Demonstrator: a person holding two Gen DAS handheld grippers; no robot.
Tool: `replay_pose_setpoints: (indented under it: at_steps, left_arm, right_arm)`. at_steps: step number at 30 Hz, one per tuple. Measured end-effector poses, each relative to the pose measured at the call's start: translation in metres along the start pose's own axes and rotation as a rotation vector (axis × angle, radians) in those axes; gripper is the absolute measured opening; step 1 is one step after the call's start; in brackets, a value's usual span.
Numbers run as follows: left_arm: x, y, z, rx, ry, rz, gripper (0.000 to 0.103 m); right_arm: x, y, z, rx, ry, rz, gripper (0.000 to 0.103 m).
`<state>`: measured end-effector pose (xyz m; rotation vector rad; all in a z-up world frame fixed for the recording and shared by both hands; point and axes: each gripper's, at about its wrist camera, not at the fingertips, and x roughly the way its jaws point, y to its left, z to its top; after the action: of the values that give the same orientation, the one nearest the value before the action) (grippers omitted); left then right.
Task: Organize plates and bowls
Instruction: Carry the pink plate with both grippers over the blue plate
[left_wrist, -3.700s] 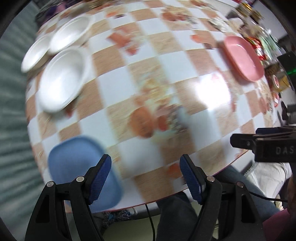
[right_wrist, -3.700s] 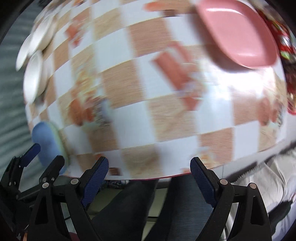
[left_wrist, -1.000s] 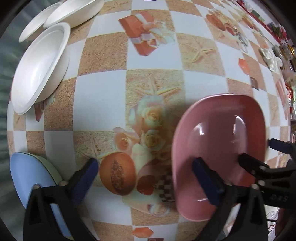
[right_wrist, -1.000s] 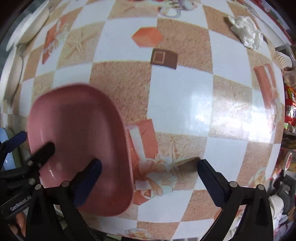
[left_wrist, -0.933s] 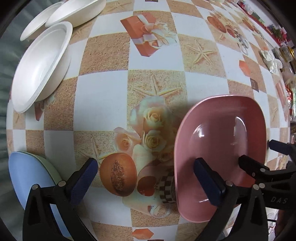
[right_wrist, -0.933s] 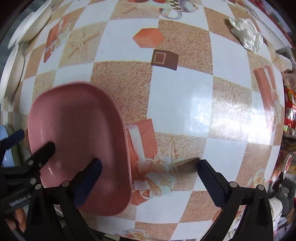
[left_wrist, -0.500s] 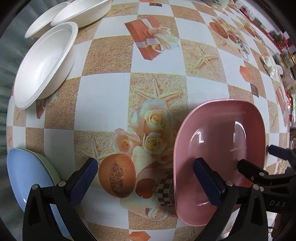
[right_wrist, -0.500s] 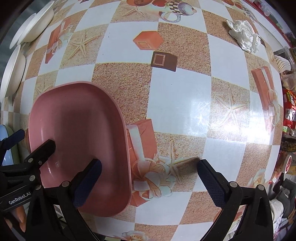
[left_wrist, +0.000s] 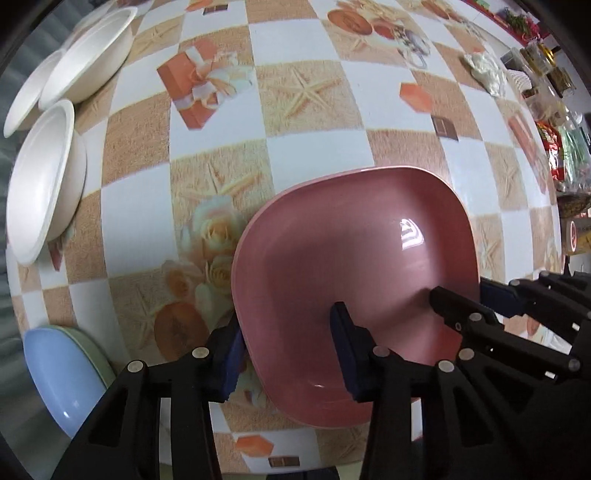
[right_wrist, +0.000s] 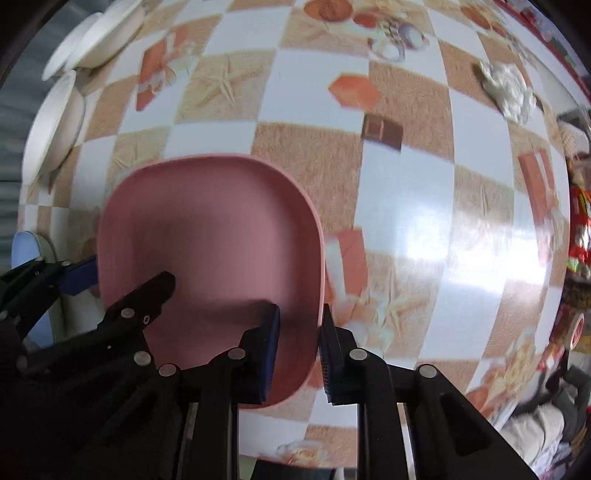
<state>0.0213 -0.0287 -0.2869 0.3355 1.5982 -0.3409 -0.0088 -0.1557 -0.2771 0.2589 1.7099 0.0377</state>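
A pink square plate (left_wrist: 354, 269) lies near the table's front edge; it also shows in the right wrist view (right_wrist: 207, 236). My left gripper (left_wrist: 286, 354) straddles its left rim, one finger outside and one inside, jaws partly closed. My right gripper (right_wrist: 297, 345) is shut on the plate's right rim. A blue plate (left_wrist: 62, 376) on a green one sits at the front left. Three white bowls (left_wrist: 40, 177) stand at the far left.
The checkered tablecloth (left_wrist: 306, 88) covers the table. A crumpled white tissue (right_wrist: 509, 90) lies at the far right. Snack packets and jars (left_wrist: 554, 122) crowd the right edge. The table's front edge runs just under the grippers.
Both grippers have closed in on the pink plate: the left one shifted right over its left rim, the right one moved left and shut on its right rim.
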Motion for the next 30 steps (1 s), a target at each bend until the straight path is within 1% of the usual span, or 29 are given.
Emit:
replay_pose_setpoints:
  at_steps: [2,4,7,10,12,16,21,25,28,29,30]
  left_arm:
    - [0.000,0.001,-0.007,0.020,0.023,0.007,0.048]
    - [-0.004,0.001,-0.018,0.056,0.020,0.028,0.048]
    - [-0.015,0.004,-0.036,0.104,0.012,0.056,0.048]
    - [-0.023,0.013,-0.048,0.107,0.018,0.067,0.048]
    - [-0.031,0.022,-0.058,0.112,0.007,0.081,0.048]
    - [-0.048,0.031,-0.073,0.108,-0.014,0.090,0.048]
    - [-0.065,0.054,-0.089,0.069,-0.046,0.077,0.048]
    - [-0.072,0.080,-0.103,0.058,-0.061,0.080,0.048]
    - [-0.077,0.090,-0.110,0.054,-0.073,0.087,0.048]
    - [-0.079,0.095,-0.112,0.046,-0.078,0.084,0.048]
    - [-0.082,0.099,-0.113,0.039,-0.083,0.081,0.048]
  right_arm:
    - [0.004,-0.004,-0.004,0.048,0.054,0.051,0.022]
    - [0.005,-0.005,-0.013,0.085,0.095,0.096,0.022]
    - [0.001,0.005,-0.026,0.071,0.115,0.106,0.022]
    - [-0.003,0.014,-0.035,0.075,0.142,0.141,0.022]
    - [-0.006,0.023,-0.039,0.064,0.156,0.156,0.022]
    - [-0.014,0.038,-0.039,0.016,0.162,0.145,0.022]
    - [-0.028,0.065,-0.029,-0.043,0.137,0.128,0.022]
    - [-0.029,0.078,-0.030,-0.080,0.128,0.111,0.022]
    - [-0.029,0.092,-0.030,-0.102,0.122,0.096,0.022]
    - [-0.026,0.104,-0.036,-0.106,0.117,0.090,0.022]
    - [-0.027,0.109,-0.034,-0.113,0.110,0.083,0.022]
